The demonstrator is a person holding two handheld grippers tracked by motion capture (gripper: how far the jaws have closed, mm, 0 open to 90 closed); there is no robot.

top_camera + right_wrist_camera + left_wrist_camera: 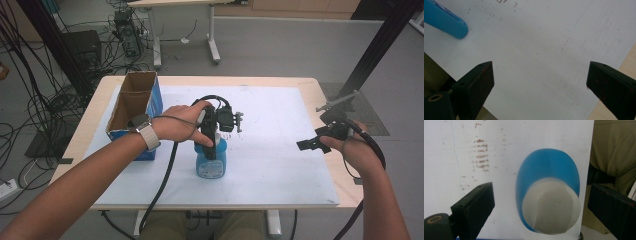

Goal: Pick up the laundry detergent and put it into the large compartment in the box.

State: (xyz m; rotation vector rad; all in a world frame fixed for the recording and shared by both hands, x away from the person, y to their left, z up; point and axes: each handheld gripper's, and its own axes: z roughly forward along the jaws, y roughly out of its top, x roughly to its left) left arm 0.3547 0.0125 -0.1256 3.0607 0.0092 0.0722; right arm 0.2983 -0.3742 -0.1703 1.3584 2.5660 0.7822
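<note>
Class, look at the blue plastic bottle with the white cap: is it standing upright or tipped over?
Upright. The blue plastic bottle stands on the white board; the left claw looks straight down on its white cap.

Even, soft light; mild blur.

Pale-strapped wristwatch [145,131] on left wrist; olive trousers [170,225].

Blue bottle [211,162] with white cap stands upright mid-table
</note>
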